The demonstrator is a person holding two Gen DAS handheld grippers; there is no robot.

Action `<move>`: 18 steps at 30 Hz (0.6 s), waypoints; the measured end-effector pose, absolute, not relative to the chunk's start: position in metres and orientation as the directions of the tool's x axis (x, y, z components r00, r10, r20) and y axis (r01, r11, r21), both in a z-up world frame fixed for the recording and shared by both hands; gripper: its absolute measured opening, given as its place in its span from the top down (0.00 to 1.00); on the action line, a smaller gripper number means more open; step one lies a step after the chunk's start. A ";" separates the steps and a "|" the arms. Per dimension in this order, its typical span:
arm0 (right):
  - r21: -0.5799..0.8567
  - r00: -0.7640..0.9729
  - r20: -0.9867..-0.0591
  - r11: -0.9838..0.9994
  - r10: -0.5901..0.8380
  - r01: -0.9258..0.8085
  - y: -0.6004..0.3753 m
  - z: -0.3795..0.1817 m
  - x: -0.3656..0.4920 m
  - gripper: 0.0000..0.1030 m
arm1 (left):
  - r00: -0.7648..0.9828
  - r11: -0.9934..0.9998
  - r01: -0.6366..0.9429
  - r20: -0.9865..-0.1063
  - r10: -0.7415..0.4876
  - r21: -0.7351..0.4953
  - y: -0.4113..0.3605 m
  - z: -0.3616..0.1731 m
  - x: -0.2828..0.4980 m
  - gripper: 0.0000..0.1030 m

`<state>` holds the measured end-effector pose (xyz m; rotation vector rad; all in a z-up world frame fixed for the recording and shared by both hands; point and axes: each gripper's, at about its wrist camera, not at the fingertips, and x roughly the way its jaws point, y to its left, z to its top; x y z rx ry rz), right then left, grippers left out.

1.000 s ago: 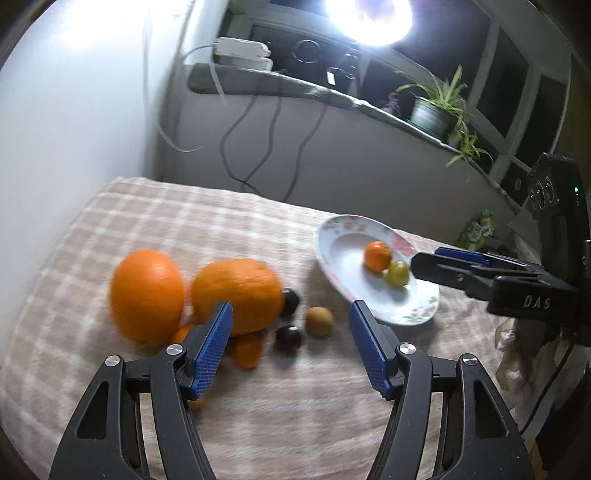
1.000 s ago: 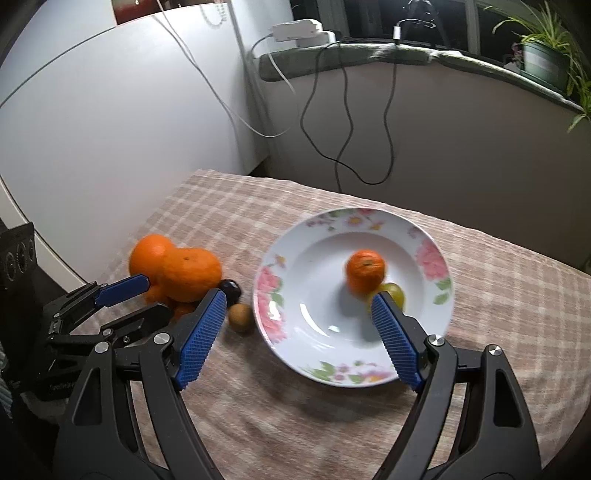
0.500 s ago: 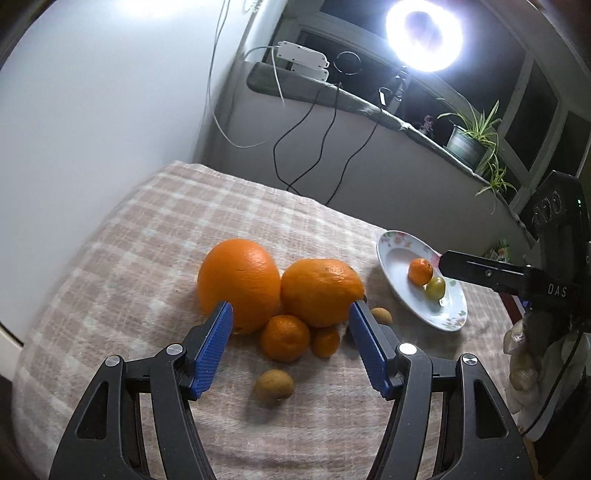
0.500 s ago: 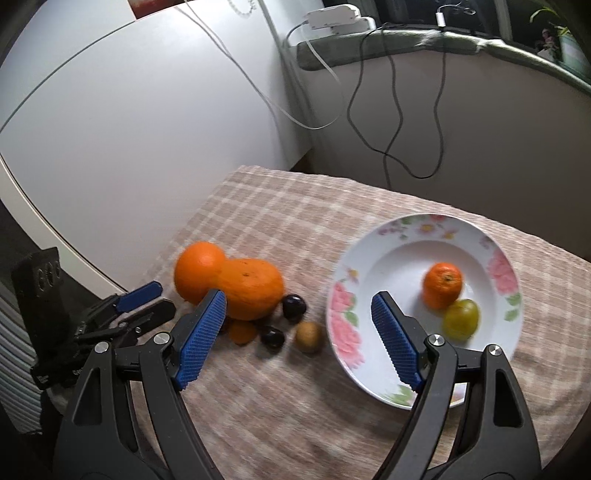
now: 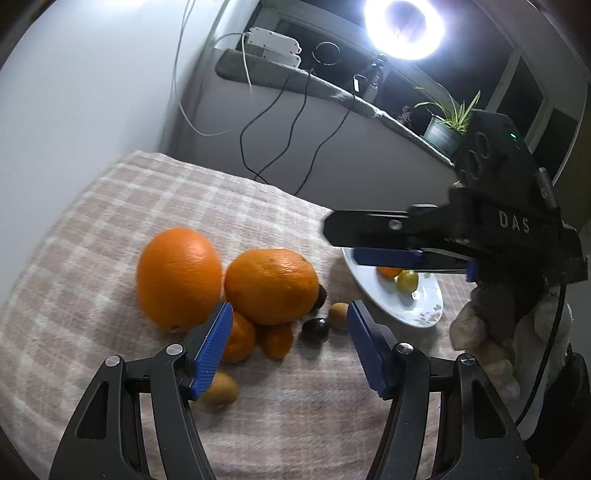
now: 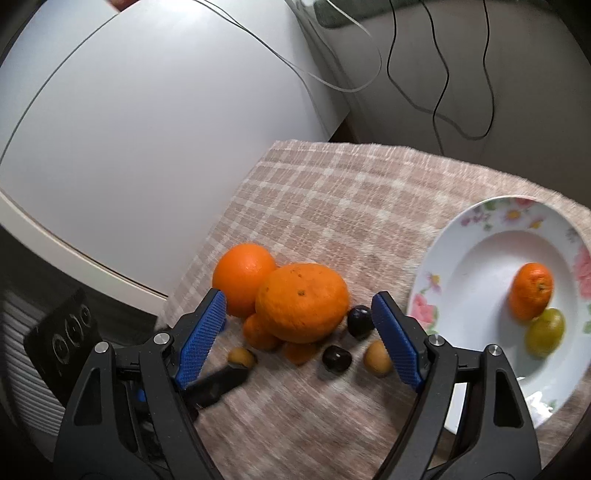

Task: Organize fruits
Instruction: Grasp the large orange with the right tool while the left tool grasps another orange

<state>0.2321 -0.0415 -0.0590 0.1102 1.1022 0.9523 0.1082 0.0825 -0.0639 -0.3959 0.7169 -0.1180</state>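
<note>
Two large oranges (image 5: pixel 179 277) (image 5: pixel 271 286) lie on the checked cloth with small mandarins (image 5: pixel 277 339), dark plums (image 5: pixel 316 328) and small brown fruits (image 5: pixel 338 315) around them. My left gripper (image 5: pixel 288 317) hovers just before this pile, its jaws closing with the pads pressing on nothing. My right gripper (image 6: pixel 298 301) stands open over the same pile, framing the nearer large orange (image 6: pixel 303 301). A flowered plate (image 6: pixel 436 280) at the right holds a mandarin (image 6: pixel 532 291) and a yellow-green fruit (image 6: pixel 545 332).
A white wall panel (image 6: pixel 147 129) borders the table's left side and black cables (image 6: pixel 443 74) hang behind it. A sill with a power strip (image 5: pixel 273 44), a ring light (image 5: pixel 404 27) and a potted plant (image 5: pixel 445 129) runs along the back. A gloved hand (image 5: pixel 487 332) carries the right gripper.
The right gripper has swung left from above the plate to the fruit pile. The left gripper has edged closer to the pile, which now looks larger between its fingers.
</note>
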 end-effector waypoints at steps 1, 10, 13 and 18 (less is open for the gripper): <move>0.531 0.094 -0.703 0.608 0.705 -0.590 -0.038 -0.062 0.234 0.19 | 0.748 0.918 -0.029 -0.618 -0.243 -0.396 0.082 -0.065 0.110 0.39; 0.532 0.053 -0.728 0.611 0.684 -0.586 -0.018 -0.077 0.242 0.21 | 0.731 0.913 -0.045 -0.636 -0.247 -0.405 0.078 -0.072 0.127 0.39; 0.520 0.051 -0.740 0.619 0.671 -0.588 -0.013 -0.080 0.245 0.22 | 0.730 0.916 -0.054 -0.642 -0.236 -0.398 0.079 -0.072 0.130 0.39; 0.517 0.036 -0.755 0.627 0.655 -0.582 -0.002 -0.089 0.251 0.24 | 0.729 0.921 -0.067 -0.648 -0.218 -0.385 0.080 -0.075 0.132 0.39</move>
